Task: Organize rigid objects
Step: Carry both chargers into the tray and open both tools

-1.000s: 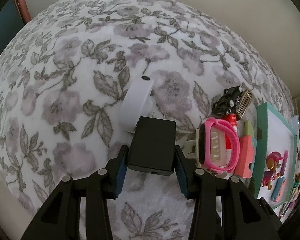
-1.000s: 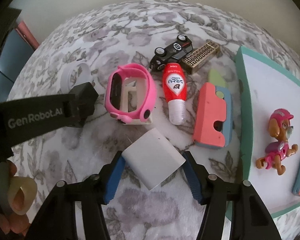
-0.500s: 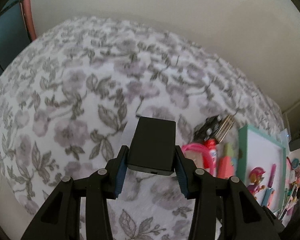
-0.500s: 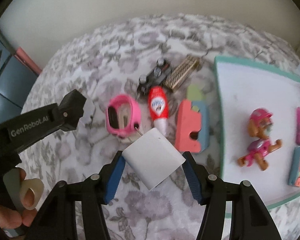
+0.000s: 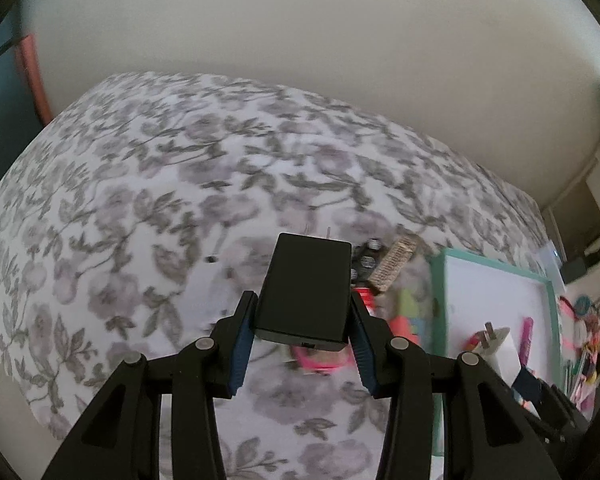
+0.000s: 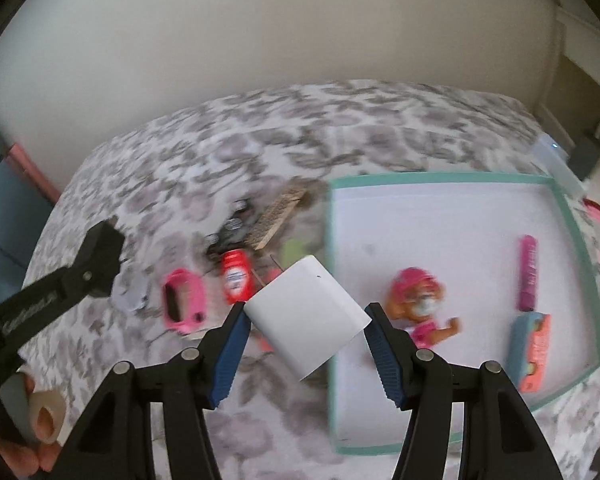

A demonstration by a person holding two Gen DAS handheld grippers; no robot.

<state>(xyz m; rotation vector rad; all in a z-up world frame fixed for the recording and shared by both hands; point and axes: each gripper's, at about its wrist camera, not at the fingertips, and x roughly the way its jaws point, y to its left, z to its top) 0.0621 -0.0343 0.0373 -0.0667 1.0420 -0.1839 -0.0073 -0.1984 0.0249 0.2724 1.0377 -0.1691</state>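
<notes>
My left gripper [image 5: 302, 316] is shut on a black plug adapter [image 5: 305, 290], held well above the flowered bedspread [image 5: 140, 208], its prongs pointing away. My right gripper [image 6: 306, 320] is shut on a white plug adapter [image 6: 306, 316], held corner-up over the left edge of the teal-rimmed white tray [image 6: 436, 178]. In the left wrist view the white adapter [image 5: 500, 346] shows at the right over that tray [image 5: 496, 272]. In the right wrist view the left gripper's arm [image 6: 60, 284] reaches in from the left.
On the bedspread left of the tray lie a pink watch [image 6: 182, 302], a red tube [image 6: 236, 280], a black toy car [image 6: 232, 228] and a brown comb-like block [image 6: 278, 218]. In the tray lie a pink pup figure [image 6: 418, 300], a magenta stick [image 6: 528, 272] and a coral-blue block [image 6: 534, 350]. A hand [image 6: 32, 420] shows at bottom left.
Both grippers rose with their adapters; the bed looks farther away. The right gripper moved right, now over the tray's edge. The left one tilted up, showing more wall.
</notes>
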